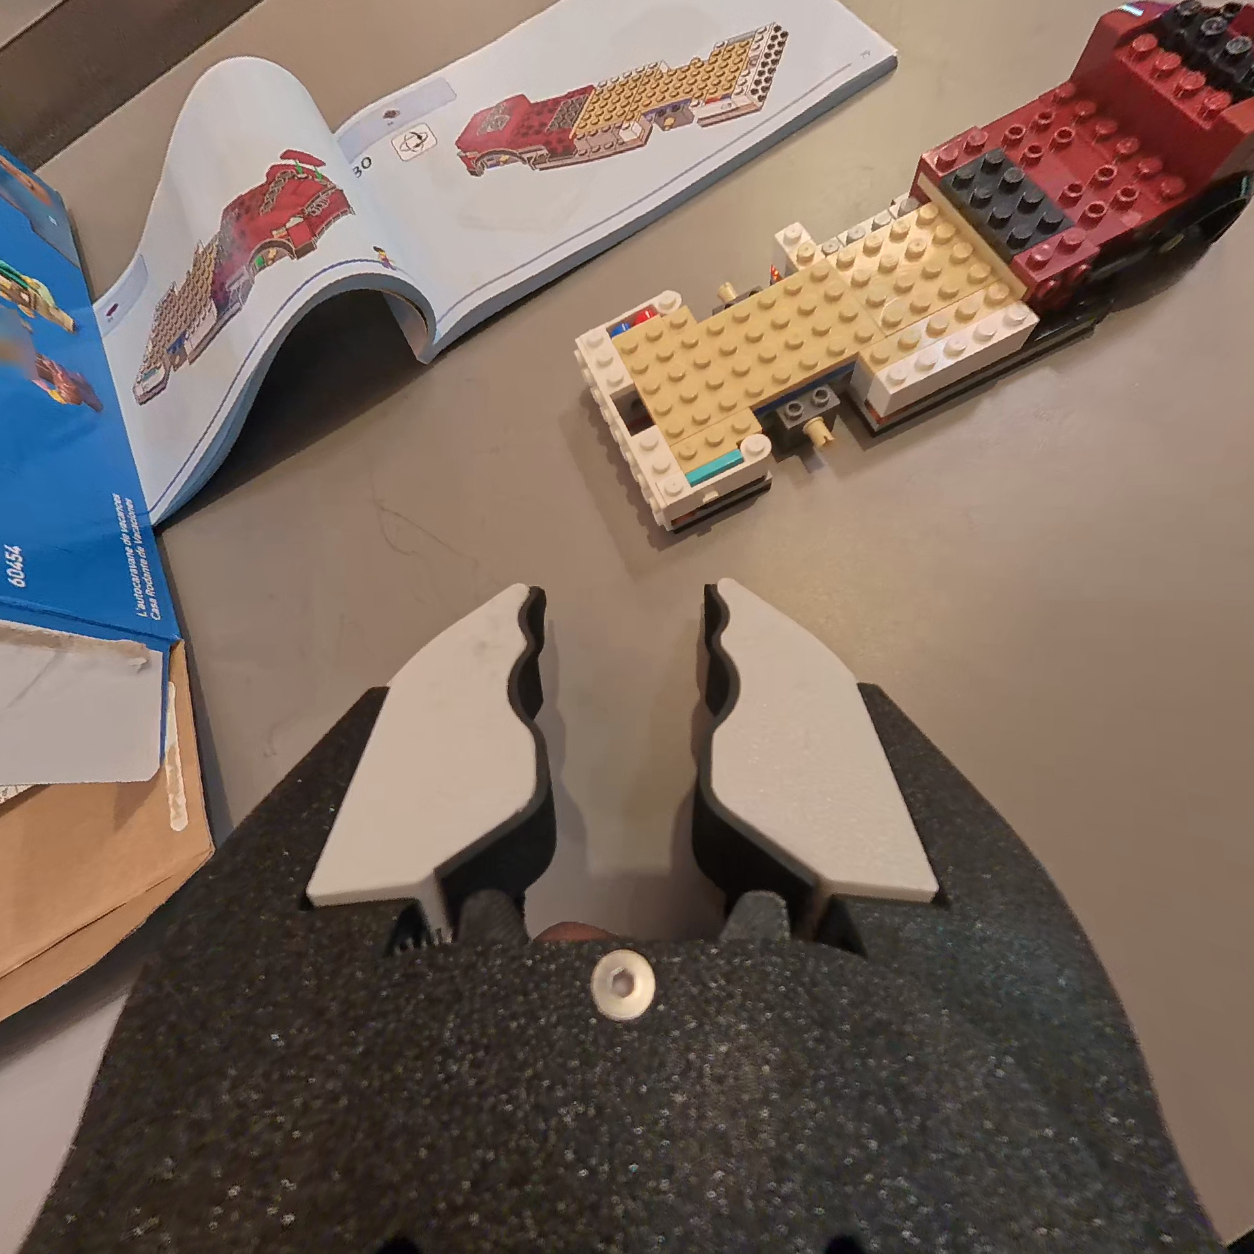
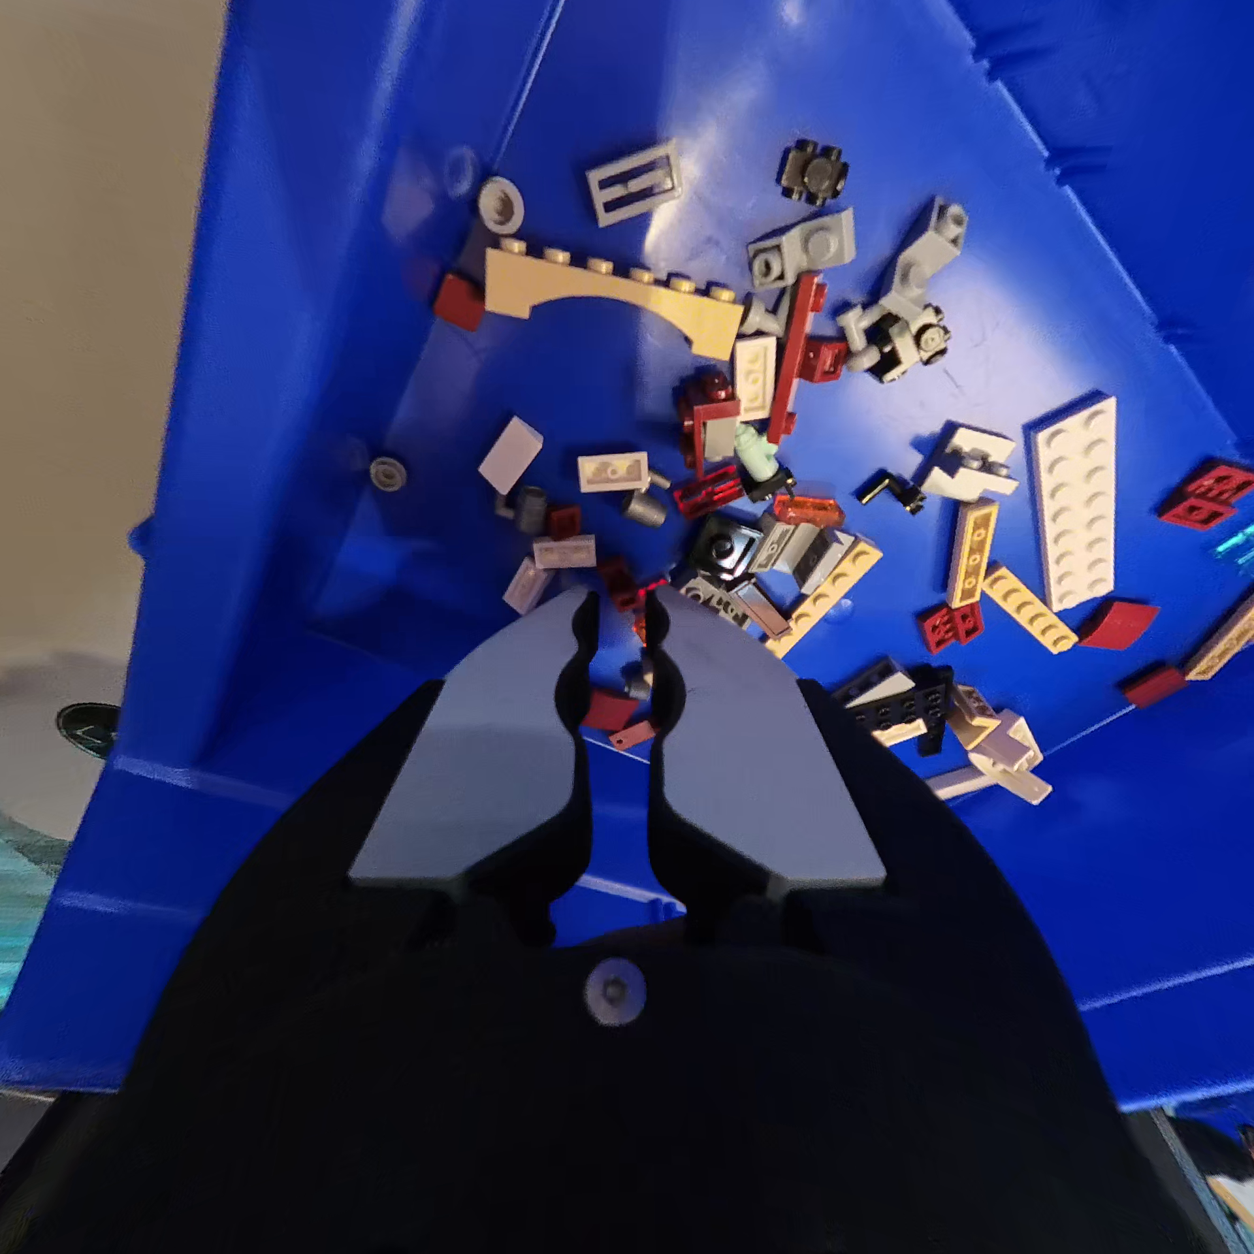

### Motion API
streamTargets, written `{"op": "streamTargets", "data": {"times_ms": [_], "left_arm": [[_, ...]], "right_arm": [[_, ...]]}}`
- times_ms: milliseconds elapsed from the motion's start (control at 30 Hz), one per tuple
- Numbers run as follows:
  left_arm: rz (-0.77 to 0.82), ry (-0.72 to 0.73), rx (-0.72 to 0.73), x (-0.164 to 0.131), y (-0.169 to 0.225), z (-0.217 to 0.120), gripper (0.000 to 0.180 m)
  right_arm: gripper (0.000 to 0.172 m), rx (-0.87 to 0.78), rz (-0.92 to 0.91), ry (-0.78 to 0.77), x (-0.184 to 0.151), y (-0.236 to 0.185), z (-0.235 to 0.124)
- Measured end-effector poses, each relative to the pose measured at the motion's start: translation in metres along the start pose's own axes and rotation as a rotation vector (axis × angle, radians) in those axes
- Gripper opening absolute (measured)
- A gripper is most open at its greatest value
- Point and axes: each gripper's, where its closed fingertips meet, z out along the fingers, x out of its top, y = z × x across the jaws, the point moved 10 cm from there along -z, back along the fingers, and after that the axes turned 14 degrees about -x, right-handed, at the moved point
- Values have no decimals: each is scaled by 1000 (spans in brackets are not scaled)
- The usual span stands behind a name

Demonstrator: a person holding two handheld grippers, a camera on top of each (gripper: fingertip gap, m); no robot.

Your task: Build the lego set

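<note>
A smooth grey-brown surface (image 1: pixel 950 678) holds everything in the left wrist view. The left gripper (image 1: pixel 624 597) hangs over a bare patch of it, its two fingers (image 1: pixel 475 712) wide apart with nothing between them. Nearest to it is a long, half-built toy brick model, tan and white at the near end and dark red at the far end (image 1: pixel 814 326). It looks stiff but could snap apart if lifted by one end, so the low, wide middle seems the safest place to take it. Beyond lie an open paper instruction booklet with a curled page (image 1: pixel 421 197) and a blue cardboard box (image 1: pixel 68 475) to the left.

The right gripper (image 2: pixel 621 604) reaches down into a deep blue plastic bin (image 2: pixel 305 407) full of small loose toy bricks (image 2: pixel 780 475). Its fingers (image 2: pixel 509 712) are close together with a thin gap. Tiny dark red and orange pieces sit right at the tips, but I cannot tell if they are pinched or just lying below. These bits look light, hard and slippery, best pinched on their flat sides. A tan arch brick (image 2: pixel 611 298) and a long white plate (image 2: pixel 1079 502) lie farther off.
</note>
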Motion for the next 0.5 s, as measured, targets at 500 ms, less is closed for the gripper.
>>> {"op": "streamTargets", "data": {"times_ms": [500], "left_arm": [[-12,16,-7,-1,-2,-1,46]], "right_arm": [[11,-35,-43,58,2,-2,1]]}}
